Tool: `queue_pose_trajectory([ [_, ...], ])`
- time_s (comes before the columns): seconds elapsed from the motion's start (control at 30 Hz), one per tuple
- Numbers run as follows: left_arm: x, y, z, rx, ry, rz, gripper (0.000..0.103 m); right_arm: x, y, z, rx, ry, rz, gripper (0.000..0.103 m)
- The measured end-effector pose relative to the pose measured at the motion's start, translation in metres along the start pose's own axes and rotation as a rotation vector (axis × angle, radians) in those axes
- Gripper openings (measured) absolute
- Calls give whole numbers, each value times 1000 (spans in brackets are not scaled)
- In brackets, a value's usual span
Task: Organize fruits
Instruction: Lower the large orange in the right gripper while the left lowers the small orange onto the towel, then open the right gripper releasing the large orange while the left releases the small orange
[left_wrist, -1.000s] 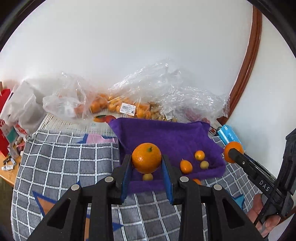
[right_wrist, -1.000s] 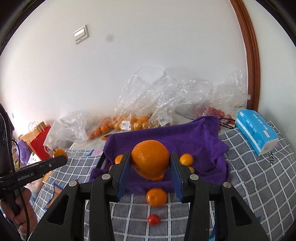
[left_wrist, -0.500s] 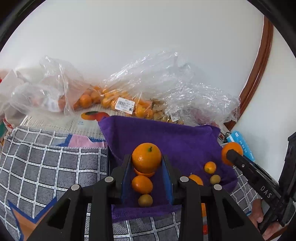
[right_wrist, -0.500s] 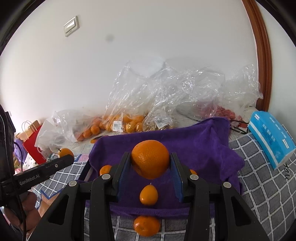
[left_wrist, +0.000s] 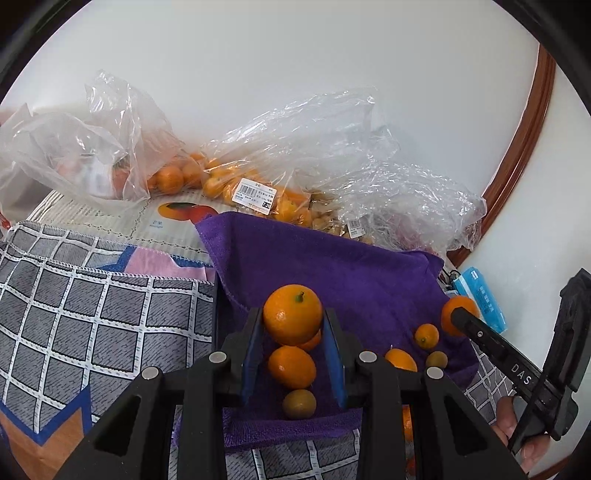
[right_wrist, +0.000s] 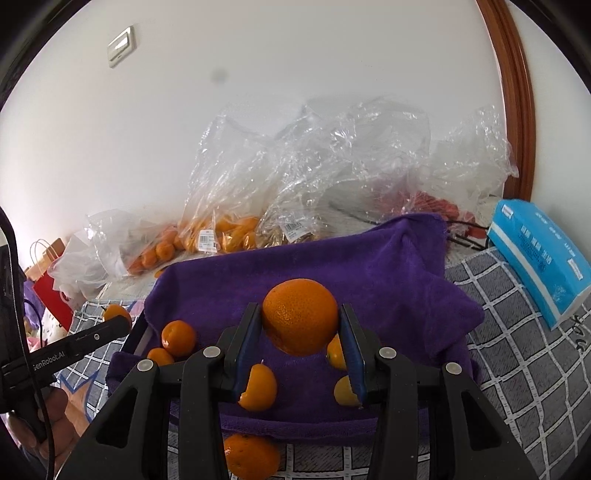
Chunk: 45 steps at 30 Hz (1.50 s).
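fruits first: a stemmed mandarin (left_wrist: 293, 314) sits clamped between the blue pads of the left gripper (left_wrist: 293, 343), held up over the purple towel (left_wrist: 343, 273). the right gripper (right_wrist: 300, 341) is likewise closed on a big orange (right_wrist: 300, 316), also held above the towel. under the left gripper's fingers lie a loose mandarin (left_wrist: 291, 366) and, nearer the gripper's body, a small greenish-brown fruit (left_wrist: 299, 404). off to its right are three more little fruits on the towel, near the right gripper's tip with its orange. below the right gripper, several small mandarins lie scattered on the purple cloth, and one mandarin (right_wrist: 251, 457) lies off the towel on the grey checked cloth (right_wrist: 517, 362), close under the gripper's body. beyond both grippers, against the white wall, lie crumpled clear plastic bags (right_wrist: 258, 192) with more oranges inside. to the right gripper's right lies a blue tissue pack (right_wrist: 535, 258).
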<state>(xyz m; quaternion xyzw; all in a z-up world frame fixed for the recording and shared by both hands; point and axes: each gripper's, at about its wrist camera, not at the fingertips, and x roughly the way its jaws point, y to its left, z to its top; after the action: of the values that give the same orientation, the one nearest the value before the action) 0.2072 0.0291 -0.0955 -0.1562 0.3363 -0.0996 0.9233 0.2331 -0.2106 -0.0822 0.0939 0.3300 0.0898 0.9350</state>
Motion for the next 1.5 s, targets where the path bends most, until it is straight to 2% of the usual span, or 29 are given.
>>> queue_pose_trajectory([
  [0.33, 10, -2, -6, 11, 23, -16, 30, 20, 18, -15, -73, 58, -1, 42],
  [0.6, 15, -2, -10, 6, 40, -19, 30, 31, 20, -22, -84, 101, 0, 42],
  [0.87, 19, 12, -7, -73, 70, -34, 30, 29, 20, -24, -78, 101, -3, 44],
  [1.07, 20, 19, -8, -119, 85, -88, 30, 22, 18, -23, -77, 87, -15, 44],
  [1.13, 20, 18, -9, -113, 81, -110, 30, 17, 17, -21, -69, 77, -5, 50],
  [1.27, 20, 6, -14, -64, 87, -154, 30, 11, 11, -18, -45, 64, -3, 51],
  [1.4, 18, -7, -17, 4, 74, -120, 30, 8, 6, -15, -15, 53, -3, 51],
  [1.5, 16, -11, -18, 26, 73, -138, 30, 6, 5, -15, -5, 50, -16, 51],
])
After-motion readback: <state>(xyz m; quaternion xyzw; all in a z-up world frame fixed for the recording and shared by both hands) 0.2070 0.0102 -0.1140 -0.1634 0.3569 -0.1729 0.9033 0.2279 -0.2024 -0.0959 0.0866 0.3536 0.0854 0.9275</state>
